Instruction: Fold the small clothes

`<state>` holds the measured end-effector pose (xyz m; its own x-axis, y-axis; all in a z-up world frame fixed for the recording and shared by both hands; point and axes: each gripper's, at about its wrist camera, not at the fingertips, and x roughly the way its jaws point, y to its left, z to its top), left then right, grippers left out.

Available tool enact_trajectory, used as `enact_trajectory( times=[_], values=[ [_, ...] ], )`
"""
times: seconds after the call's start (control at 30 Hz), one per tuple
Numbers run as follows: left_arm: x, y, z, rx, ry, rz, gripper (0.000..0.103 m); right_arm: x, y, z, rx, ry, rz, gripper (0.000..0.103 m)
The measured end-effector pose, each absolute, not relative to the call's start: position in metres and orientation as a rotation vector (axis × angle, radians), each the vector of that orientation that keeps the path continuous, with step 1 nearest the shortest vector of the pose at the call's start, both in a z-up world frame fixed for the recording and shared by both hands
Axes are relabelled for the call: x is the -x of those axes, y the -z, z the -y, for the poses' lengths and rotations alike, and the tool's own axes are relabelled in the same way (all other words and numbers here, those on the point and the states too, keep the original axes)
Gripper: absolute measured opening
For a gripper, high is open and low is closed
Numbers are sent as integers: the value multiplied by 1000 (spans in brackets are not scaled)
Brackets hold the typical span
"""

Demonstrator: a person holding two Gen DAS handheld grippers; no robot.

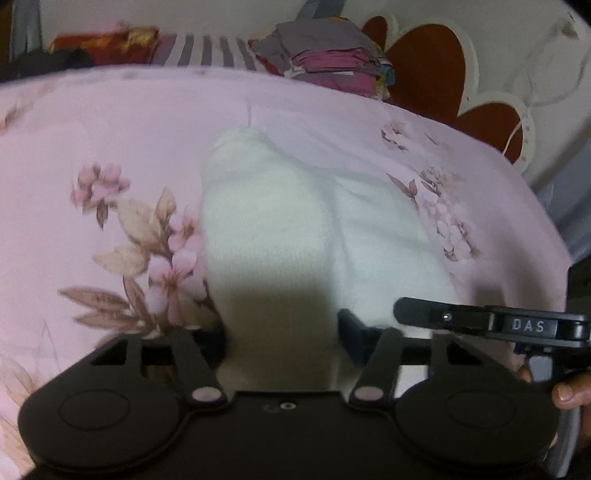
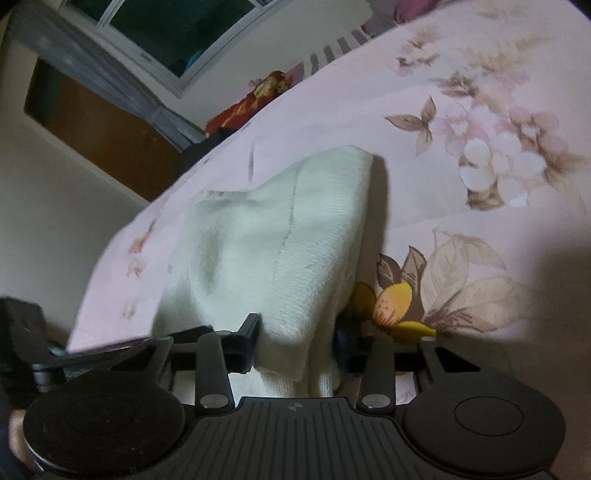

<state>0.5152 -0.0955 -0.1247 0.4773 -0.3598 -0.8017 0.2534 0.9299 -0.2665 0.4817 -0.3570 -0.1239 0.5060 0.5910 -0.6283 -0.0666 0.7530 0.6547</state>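
A small white knit garment lies on the pink floral bedsheet. My left gripper is shut on its near edge, with the cloth bunched between the jaws. The right gripper's body shows at the right of the left wrist view. In the right wrist view the same white garment is lifted into a tent shape, and my right gripper is shut on its near edge. The fingertips are mostly hidden by the cloth.
A stack of folded clothes in grey and pink sits at the far edge of the bed. A red and gold cushion lies at the back left. A window and a wooden cabinet stand beyond the bed.
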Motion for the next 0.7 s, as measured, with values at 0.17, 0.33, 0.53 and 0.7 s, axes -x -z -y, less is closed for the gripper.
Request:
enact_trajectory(
  times=[0.17,0.33,0.53,0.7],
  values=[
    [-504,111,116,-50,369,-950,38,-472,108,339,-512,-384,-930,31],
    [-497,99,110,-70,407,-910,36,-462,89,324,-431,-358,-880,29],
    [-487,81,81,-52,451,-863,36,-447,59,299,-368,-329,-827,29],
    [-479,65,38,-52,441,-833,35,-441,37,262,-351,-342,-805,29]
  ],
)
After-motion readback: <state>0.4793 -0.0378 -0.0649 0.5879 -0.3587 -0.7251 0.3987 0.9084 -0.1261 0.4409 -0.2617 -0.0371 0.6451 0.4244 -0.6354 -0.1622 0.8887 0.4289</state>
